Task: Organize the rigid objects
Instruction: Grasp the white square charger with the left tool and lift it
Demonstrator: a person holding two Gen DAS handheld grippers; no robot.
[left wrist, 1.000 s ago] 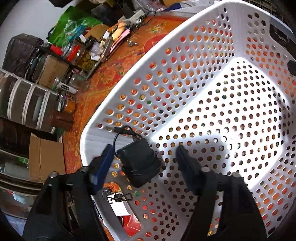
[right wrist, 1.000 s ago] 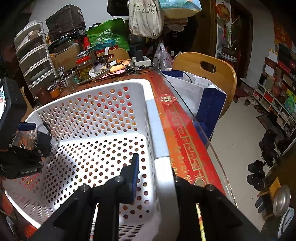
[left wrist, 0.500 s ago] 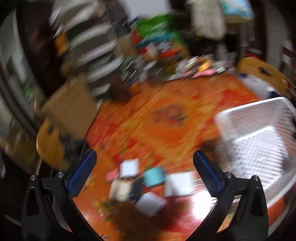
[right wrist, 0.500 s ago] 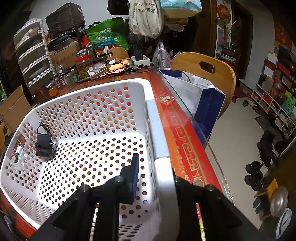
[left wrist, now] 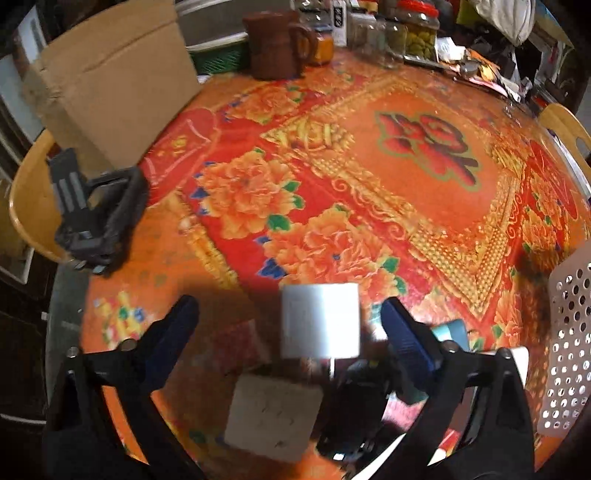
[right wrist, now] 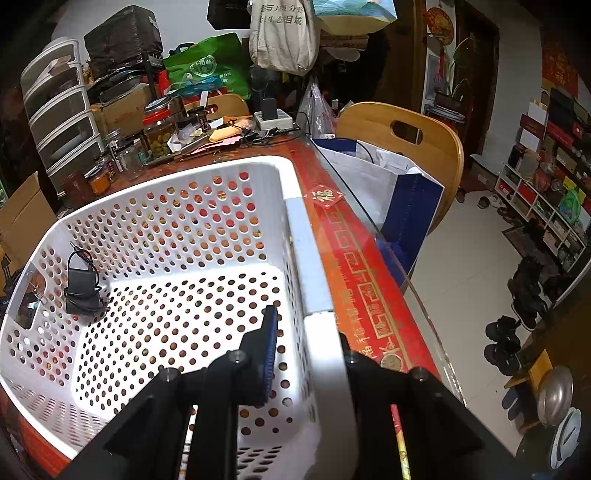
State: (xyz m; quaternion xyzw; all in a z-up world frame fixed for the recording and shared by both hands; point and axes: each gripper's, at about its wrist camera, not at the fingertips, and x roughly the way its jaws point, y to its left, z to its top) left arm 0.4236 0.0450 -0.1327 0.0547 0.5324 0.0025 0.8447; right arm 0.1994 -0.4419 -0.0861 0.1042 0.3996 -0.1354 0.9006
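Observation:
My left gripper is open and empty, hovering over a cluster of small items on the red floral table: a white box between the fingers, a grey-white square block below it, a teal item and a black object. My right gripper is shut on the right rim of the white perforated basket. A black power adapter with its cord lies inside the basket at the left wall. The basket's edge also shows in the left wrist view.
A cardboard box, a brown mug and glass jars stand at the table's far side. A black strap-like item lies at the left edge. Wooden chairs and a paper bag stand right of the table.
My left gripper let go of the black adapter in the basket, swung out to the left and now hovers over the small items on the table. The right gripper has not moved.

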